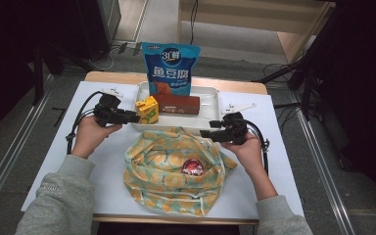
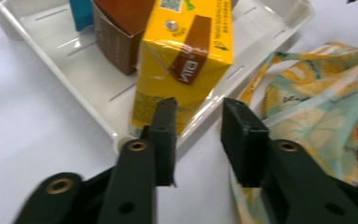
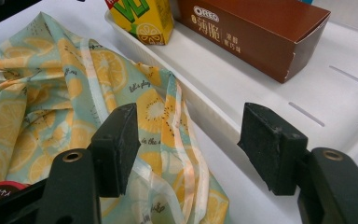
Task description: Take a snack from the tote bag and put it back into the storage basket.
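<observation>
I find the left gripper at the near corner of the white tray, jaws apart with the yellow juice carton just ahead of them, seemingly untouched. The carton stands upright in the tray beside a brown box. The right gripper hangs open over the tray's rim and the lemon-print bag, gripping nothing.

Bright even light; close gripper views slightly blurred.
</observation>
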Action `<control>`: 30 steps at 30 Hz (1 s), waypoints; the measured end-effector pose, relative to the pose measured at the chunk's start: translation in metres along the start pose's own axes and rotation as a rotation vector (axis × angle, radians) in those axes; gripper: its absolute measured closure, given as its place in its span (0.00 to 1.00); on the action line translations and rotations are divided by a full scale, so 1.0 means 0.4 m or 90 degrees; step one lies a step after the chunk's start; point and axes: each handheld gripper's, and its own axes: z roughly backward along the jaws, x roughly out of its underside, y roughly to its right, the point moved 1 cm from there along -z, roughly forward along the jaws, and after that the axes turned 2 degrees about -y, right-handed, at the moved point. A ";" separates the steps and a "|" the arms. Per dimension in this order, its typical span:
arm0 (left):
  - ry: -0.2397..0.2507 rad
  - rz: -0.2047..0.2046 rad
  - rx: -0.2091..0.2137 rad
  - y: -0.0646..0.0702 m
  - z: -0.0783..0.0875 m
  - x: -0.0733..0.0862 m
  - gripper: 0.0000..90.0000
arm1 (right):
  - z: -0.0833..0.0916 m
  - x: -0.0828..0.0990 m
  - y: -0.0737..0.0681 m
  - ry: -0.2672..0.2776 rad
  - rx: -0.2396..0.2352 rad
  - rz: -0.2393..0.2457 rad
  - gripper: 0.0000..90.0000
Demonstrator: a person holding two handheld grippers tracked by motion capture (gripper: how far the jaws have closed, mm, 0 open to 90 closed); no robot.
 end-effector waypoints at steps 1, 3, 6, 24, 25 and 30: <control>0.002 -0.002 0.007 0.002 0.001 0.001 0.86 | -0.001 -0.001 0.000 0.001 -0.001 0.001 0.42; 0.001 0.002 0.018 0.006 -0.001 0.001 0.91 | -0.002 -0.002 0.000 0.002 -0.001 0.004 0.42; 0.002 -0.003 0.024 0.013 -0.006 0.000 0.97 | 0.000 -0.003 -0.001 0.007 -0.006 0.000 0.42; -0.006 -0.001 0.009 0.027 -0.042 -0.010 1.00 | 0.000 -0.002 0.003 0.003 0.001 0.000 0.42; -0.007 -0.003 0.009 0.026 -0.043 -0.010 1.00 | 0.001 -0.001 0.004 0.001 0.002 -0.001 0.42; -0.010 -0.001 0.002 0.022 -0.042 -0.008 1.00 | 0.006 0.000 0.009 0.005 0.004 -0.005 0.42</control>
